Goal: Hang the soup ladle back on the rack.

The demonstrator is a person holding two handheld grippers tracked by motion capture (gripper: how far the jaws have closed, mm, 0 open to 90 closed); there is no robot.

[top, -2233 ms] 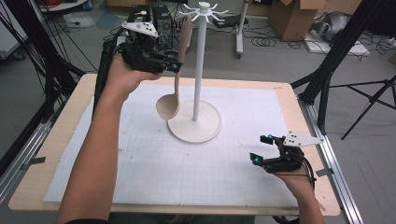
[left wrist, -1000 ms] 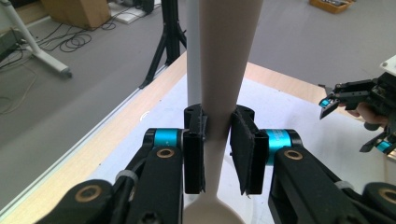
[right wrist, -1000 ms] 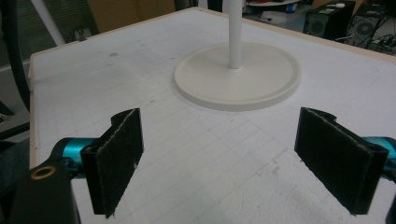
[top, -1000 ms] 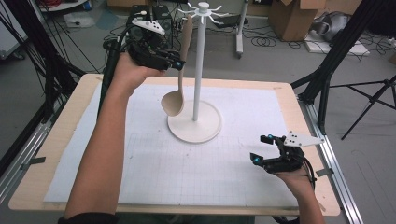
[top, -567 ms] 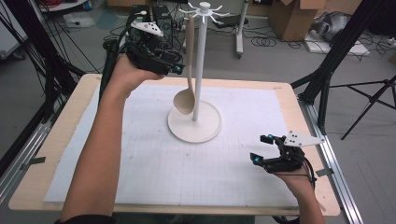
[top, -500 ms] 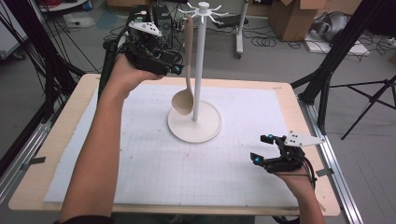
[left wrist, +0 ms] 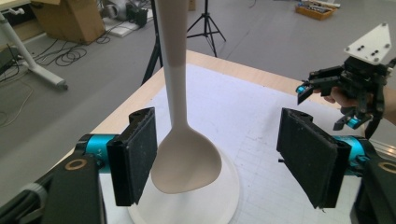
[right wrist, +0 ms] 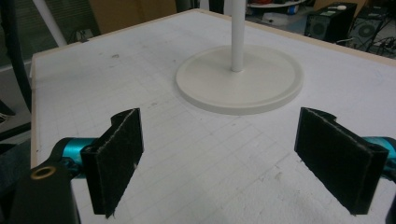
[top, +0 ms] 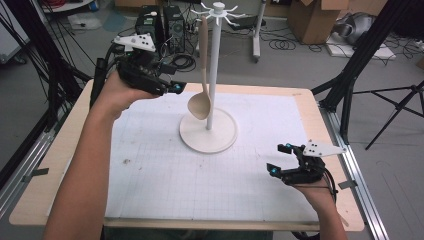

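- The right gripper (top: 280,160) lies nearest, low at the near right part of the table (top: 65,150), held in the person's right hand (top: 315,192). Its own view shows the two black jaws standing wide apart with nothing between them, only the white gridded mat (right wrist: 196,154) under the gap. It touches nothing that can be made out.
- In the left gripper view the same gripper (left wrist: 327,105) appears farther off at the right, its grey three-cornered plate (left wrist: 371,44) on top.
- Past it, at the middle of the mat, stands the white stand (top: 212,65): a round flat base (top: 220,137), an upright pole and a ring of hooks (top: 218,11) at the top.
- The beige ladle (top: 202,75) hangs on that stand by the top of its handle, its bowl (top: 200,106) low beside the pole and above the base. It hangs nearly straight down, on the left of the pole in the high view.
- The left gripper (top: 172,87) is held up at the far left part of the table in the person's left hand (top: 115,92), just left of the ladle's handle and apart from it in the high view.
- Its jaws have just been opening and now stand wide. In its own view (left wrist: 217,168) the ladle's bowl (left wrist: 187,163) sits in the gap, close to the left pad (left wrist: 135,158) and well clear of the right pad (left wrist: 308,161); neither pad presses on it, though whether the left pad brushes the bowl's edge I cannot tell.
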